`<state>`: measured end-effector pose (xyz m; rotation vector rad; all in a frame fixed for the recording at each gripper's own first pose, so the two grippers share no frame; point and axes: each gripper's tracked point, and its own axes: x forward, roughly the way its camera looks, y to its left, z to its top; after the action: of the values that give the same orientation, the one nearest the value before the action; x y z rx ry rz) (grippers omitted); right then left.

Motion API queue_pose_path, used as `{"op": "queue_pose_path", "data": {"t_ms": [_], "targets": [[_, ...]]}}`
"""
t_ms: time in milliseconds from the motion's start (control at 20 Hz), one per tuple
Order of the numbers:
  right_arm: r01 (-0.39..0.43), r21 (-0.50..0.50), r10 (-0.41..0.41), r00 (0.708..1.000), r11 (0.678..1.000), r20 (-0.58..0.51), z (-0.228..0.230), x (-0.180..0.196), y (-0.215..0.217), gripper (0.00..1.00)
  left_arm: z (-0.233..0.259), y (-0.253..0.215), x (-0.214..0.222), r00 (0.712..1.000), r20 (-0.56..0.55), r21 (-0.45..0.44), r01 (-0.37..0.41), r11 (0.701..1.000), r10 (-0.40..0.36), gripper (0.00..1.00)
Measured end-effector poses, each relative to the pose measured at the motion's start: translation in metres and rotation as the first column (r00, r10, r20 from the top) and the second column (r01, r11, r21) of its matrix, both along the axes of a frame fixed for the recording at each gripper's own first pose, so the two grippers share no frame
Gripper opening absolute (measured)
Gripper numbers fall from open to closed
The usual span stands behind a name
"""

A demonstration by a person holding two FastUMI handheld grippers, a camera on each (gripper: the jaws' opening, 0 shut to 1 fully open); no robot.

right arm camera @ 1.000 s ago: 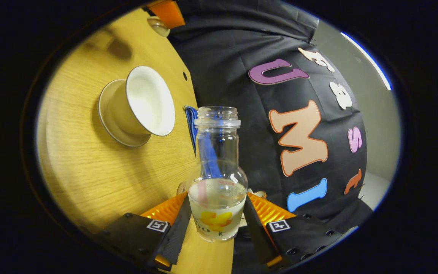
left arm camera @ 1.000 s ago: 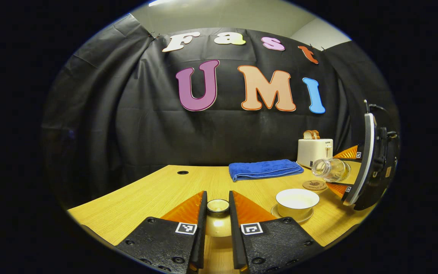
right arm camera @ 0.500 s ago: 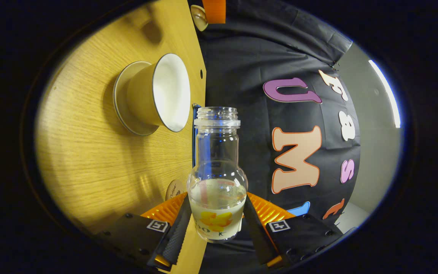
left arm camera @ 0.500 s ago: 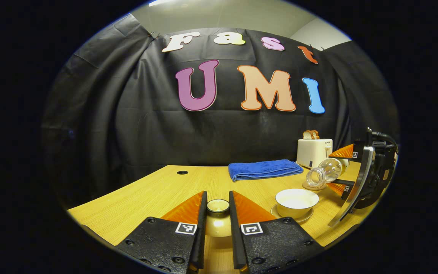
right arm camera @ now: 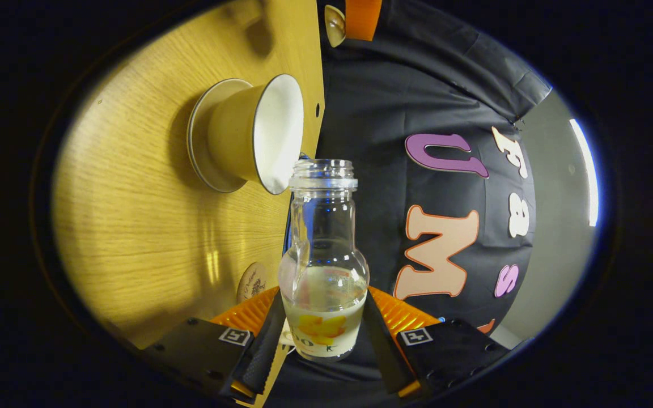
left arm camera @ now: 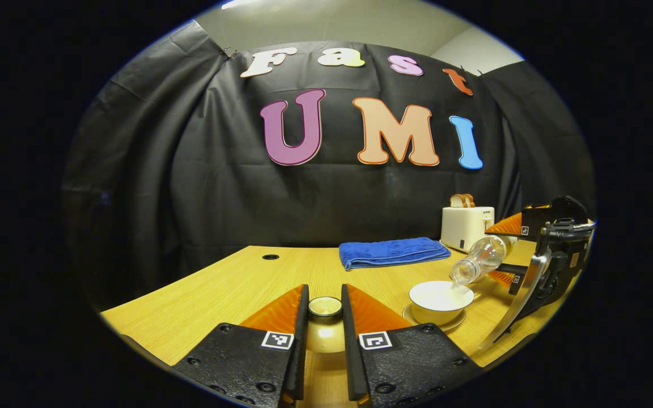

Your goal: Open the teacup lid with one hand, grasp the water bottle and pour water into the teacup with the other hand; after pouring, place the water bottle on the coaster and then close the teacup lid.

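Change: since a second ago we see the water bottle tipped further, mouth lowered to just above the teacup.
Left gripper: fingers clamped on the teacup lid; lid body largely hidden between them.
Teacup: open, on its saucer on the table.
Right gripper: fingers clenched on the bottle base.
Coaster: partly cut off behind the bottle.
Pour: we cannot make out any stream.

The water bottle is clear glossy glass, the teacup smooth glazed ceramic, the towel soft cloth, the tabletop matt wood grain.
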<state>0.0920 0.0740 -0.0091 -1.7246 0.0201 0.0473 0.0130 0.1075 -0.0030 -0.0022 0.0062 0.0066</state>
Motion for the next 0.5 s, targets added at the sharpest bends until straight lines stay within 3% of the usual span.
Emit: {"op": "queue_pose_path", "data": {"t_ms": [500], "targets": [[-0.029, -0.102, 0.031, 0.999, 0.994, 0.023, 0.012, 0.003, 0.004, 0.8, 0.001, 0.0, 0.001, 1.0, -0.001, -0.001, 0.0, 1.0, 0.0, 0.27]]}}
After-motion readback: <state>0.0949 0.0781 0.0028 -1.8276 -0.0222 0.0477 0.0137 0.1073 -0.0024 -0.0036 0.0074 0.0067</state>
